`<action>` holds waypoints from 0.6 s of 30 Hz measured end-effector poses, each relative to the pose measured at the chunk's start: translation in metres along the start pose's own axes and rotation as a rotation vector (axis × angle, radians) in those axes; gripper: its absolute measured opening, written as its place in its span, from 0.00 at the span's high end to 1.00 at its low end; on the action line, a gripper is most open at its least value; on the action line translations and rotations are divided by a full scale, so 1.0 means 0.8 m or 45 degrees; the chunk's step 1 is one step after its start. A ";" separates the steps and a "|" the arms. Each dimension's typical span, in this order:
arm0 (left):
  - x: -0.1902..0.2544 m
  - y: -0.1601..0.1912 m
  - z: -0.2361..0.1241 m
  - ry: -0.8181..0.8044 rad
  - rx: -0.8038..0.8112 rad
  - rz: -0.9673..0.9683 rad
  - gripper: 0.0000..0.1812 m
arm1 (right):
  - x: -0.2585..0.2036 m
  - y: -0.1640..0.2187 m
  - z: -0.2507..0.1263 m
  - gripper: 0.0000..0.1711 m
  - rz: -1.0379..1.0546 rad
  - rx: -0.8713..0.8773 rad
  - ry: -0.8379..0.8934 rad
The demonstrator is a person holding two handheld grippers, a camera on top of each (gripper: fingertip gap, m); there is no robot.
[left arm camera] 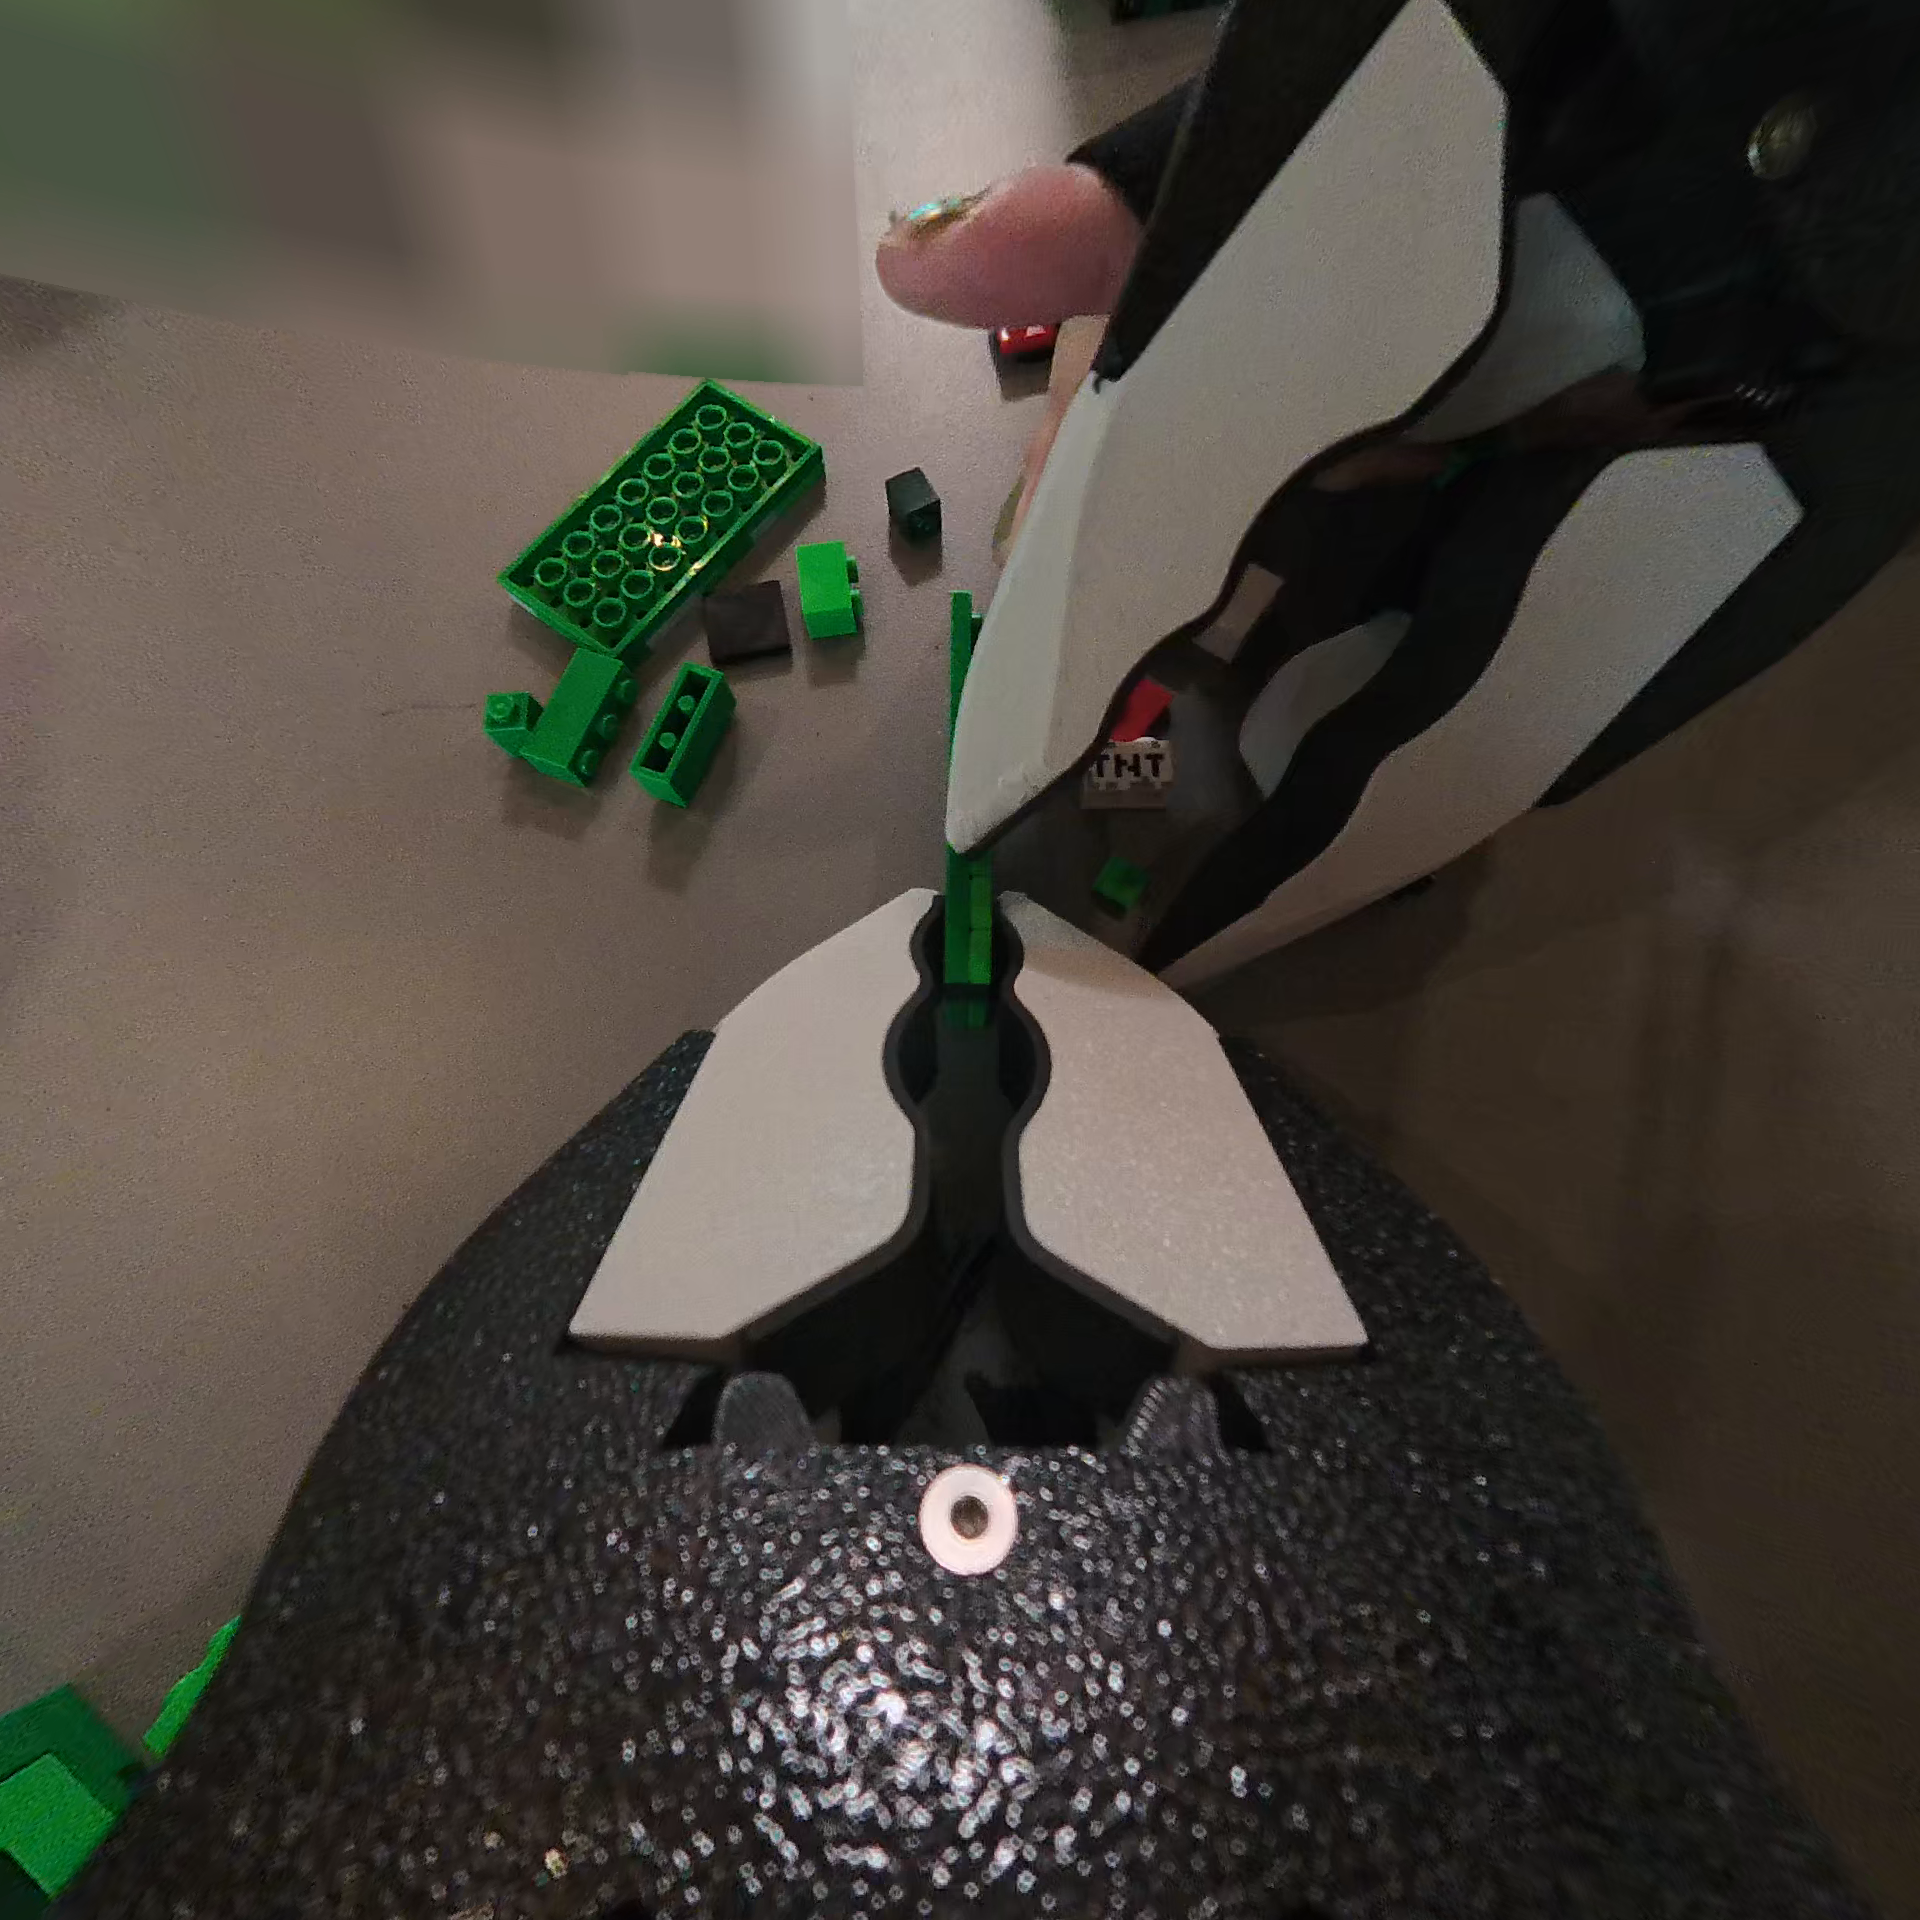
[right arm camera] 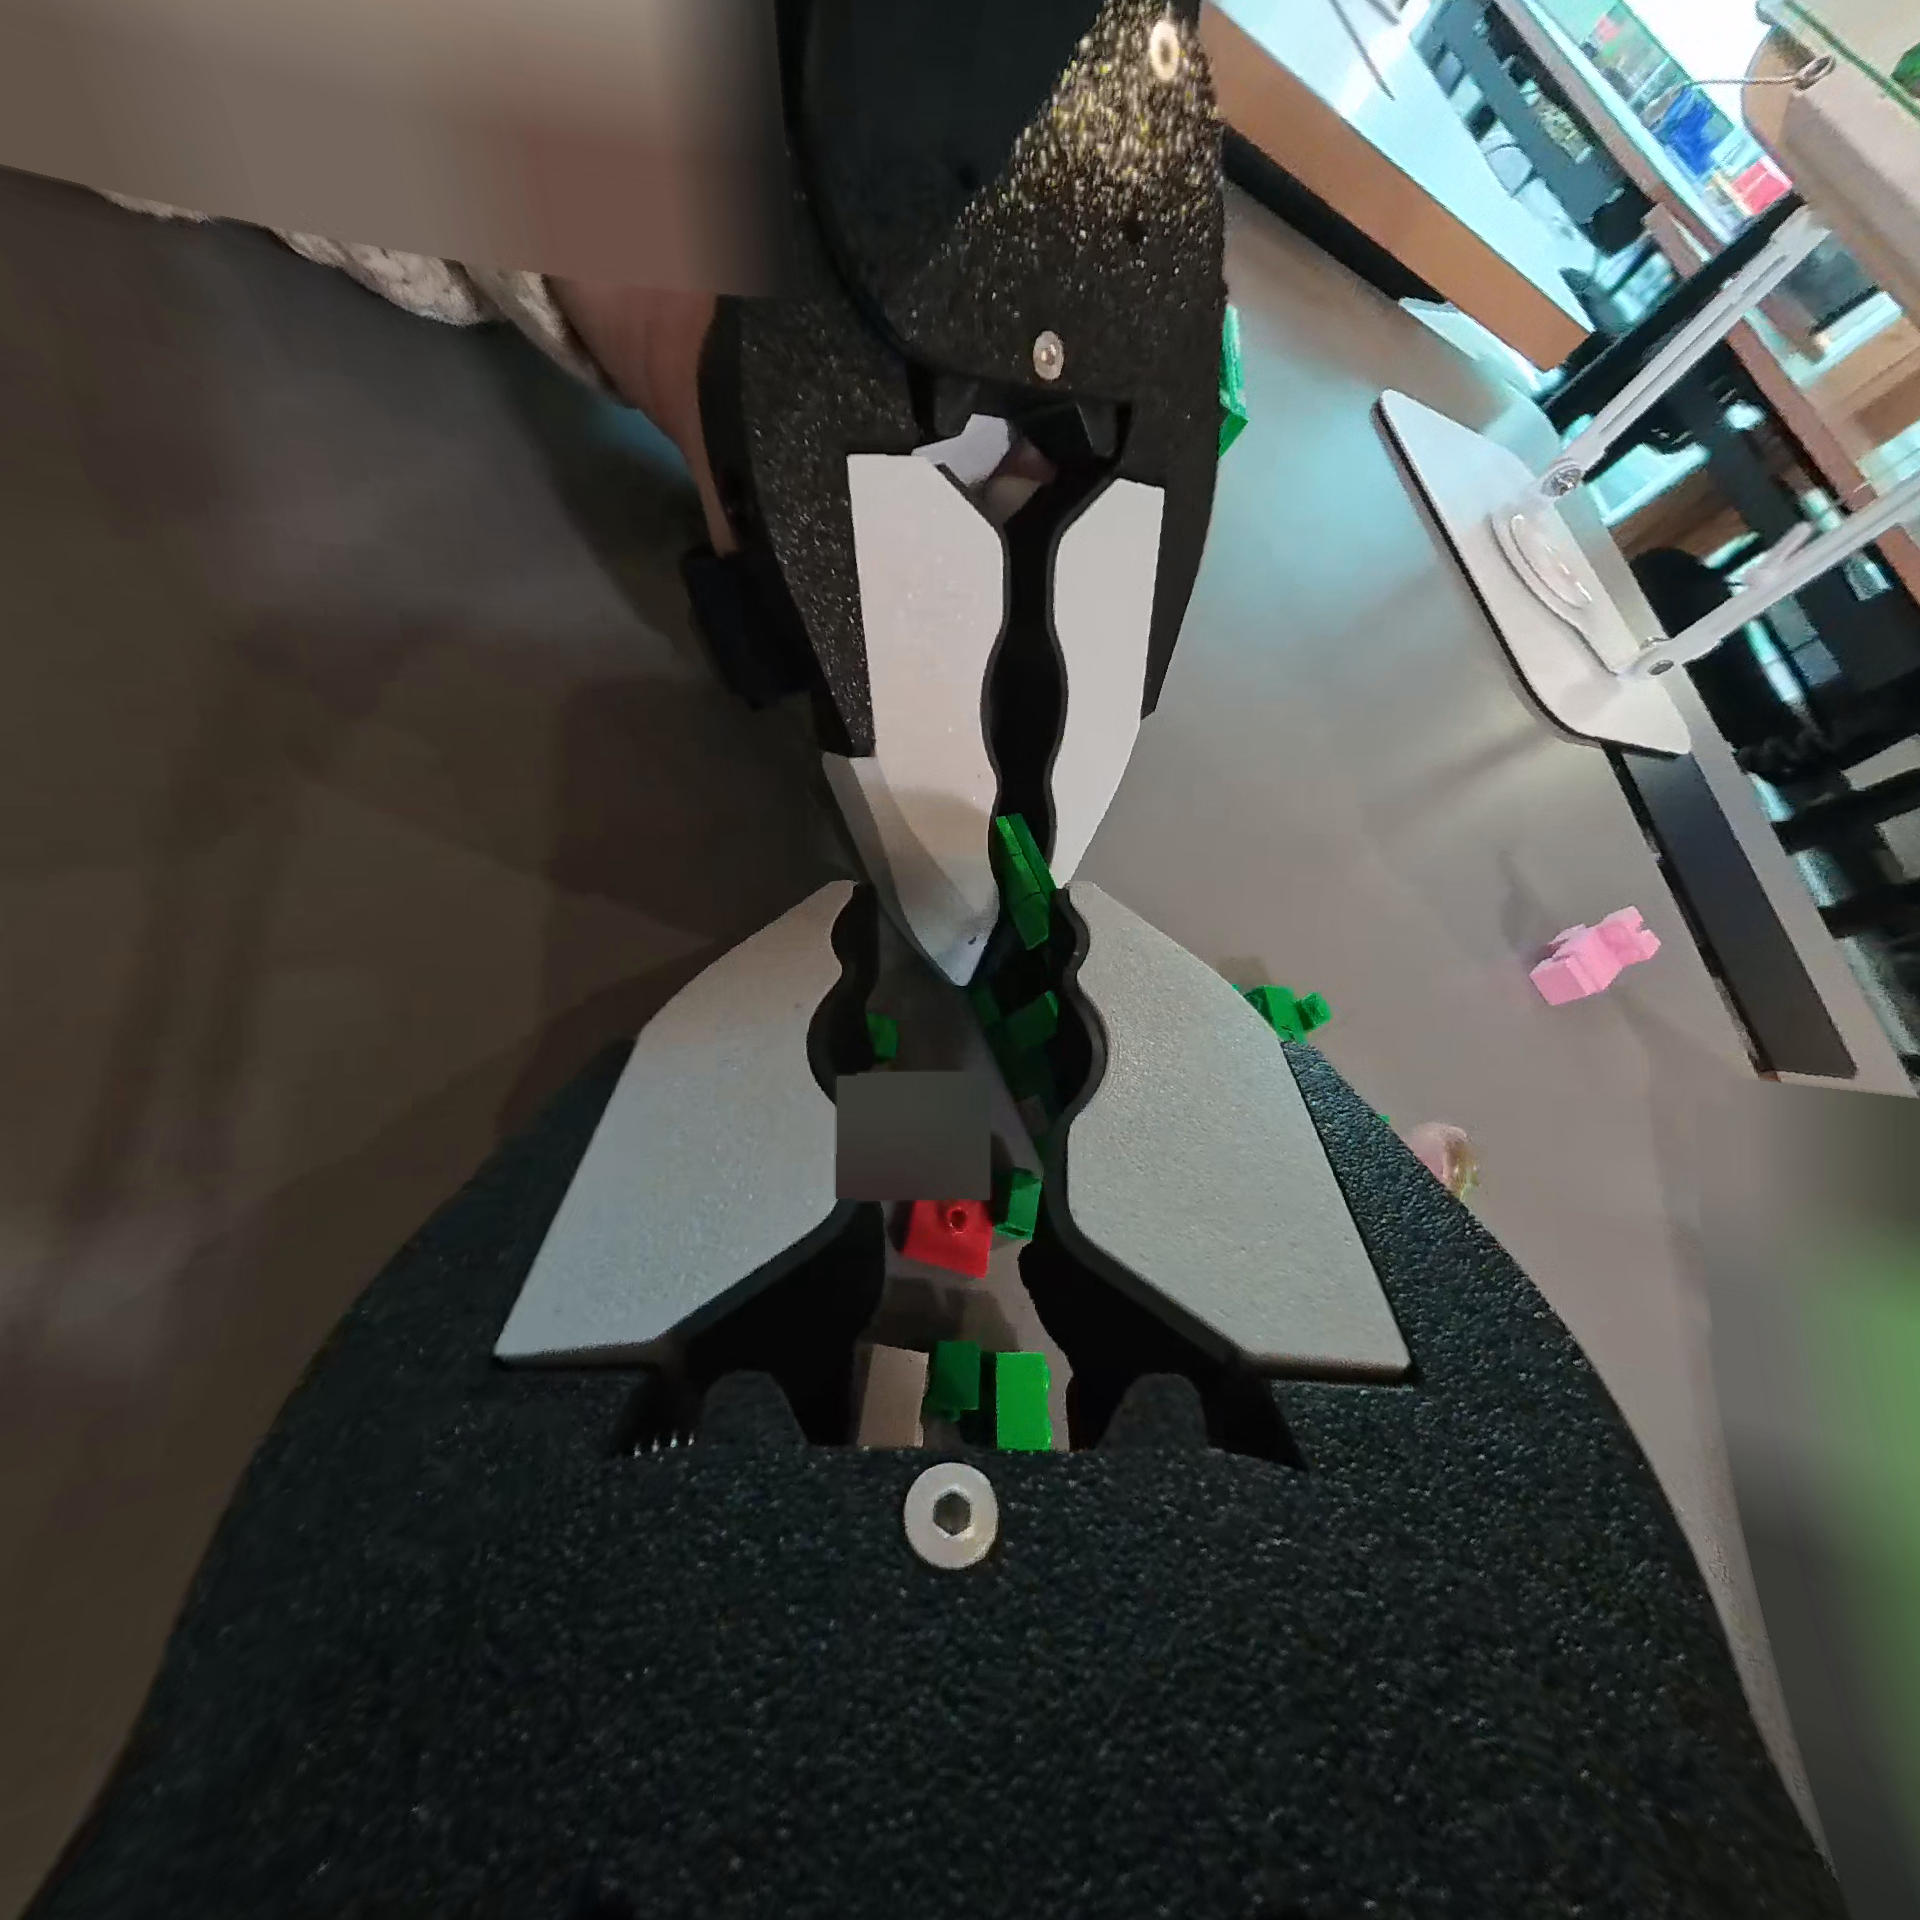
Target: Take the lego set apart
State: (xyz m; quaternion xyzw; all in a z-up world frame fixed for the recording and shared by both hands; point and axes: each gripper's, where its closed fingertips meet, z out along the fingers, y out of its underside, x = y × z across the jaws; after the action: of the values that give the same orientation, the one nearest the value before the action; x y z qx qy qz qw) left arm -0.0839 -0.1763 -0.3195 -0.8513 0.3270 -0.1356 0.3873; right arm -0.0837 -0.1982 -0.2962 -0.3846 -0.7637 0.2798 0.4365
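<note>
Presently, line by line from the held piece outward:

Held piece: a thin green lego strip [left arm camera: 968, 925], seen edge-on and upright in the left wrist view, raised off the table [left arm camera: 260, 987]; it runs from between the left fingertips up behind the tip of the right gripper's near finger.
Left gripper [left arm camera: 966, 920]: jaws pressed nearly together, pinching the near end of the strip at the very tips.
Right gripper [right arm camera: 971, 920]: jaws spread around the far end of the strip; from its own view the left gripper's tip and the green piece [right arm camera: 1023, 883] sit inside the gap, and whether its pads touch the strip I cannot tell.
Grippers to each other: tip to tip over the strip, almost touching.
Just beyond the strip: a printed grey block [left arm camera: 1127, 771], a red brick [left arm camera: 1138, 712] and a small green brick [left arm camera: 1120, 883], lying on the table and seen through the right gripper's gap.
Left of the strip: a wide green studded plate [left arm camera: 665, 514] flat on the table, with a dark tile [left arm camera: 746, 620], a bright green brick [left arm camera: 828, 590], a dark cube [left arm camera: 913, 502] and three green bricks [left arm camera: 608, 722] scattered beside it.
Above the strip: a fingertip [left arm camera: 997, 255] of the person against the right gripper's body.
Far from the strip: a pink lego piece [right arm camera: 1595, 954] alone on the table in the right wrist view.
</note>
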 end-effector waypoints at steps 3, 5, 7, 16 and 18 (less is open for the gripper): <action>0.000 0.000 0.000 0.001 0.002 0.003 0.97 | 0.000 0.000 -0.001 0.82 0.020 0.007 -0.019; 0.000 0.000 0.000 0.001 0.001 0.006 0.97 | -0.001 -0.001 -0.001 0.82 0.031 0.011 -0.029; 0.000 0.000 0.000 0.000 0.002 0.010 0.97 | -0.001 -0.001 -0.002 0.82 0.043 0.016 -0.039; 0.000 0.000 0.000 0.003 0.002 0.009 0.97 | 0.001 -0.002 -0.003 0.84 0.093 0.028 -0.070; 0.000 0.000 0.000 0.005 0.003 0.004 0.97 | 0.001 -0.002 -0.003 0.84 0.085 0.025 -0.063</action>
State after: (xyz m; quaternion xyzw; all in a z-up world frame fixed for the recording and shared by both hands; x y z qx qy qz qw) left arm -0.0837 -0.1765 -0.3193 -0.8501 0.3289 -0.1371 0.3877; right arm -0.0825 -0.1984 -0.2940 -0.3984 -0.7582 0.3111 0.4118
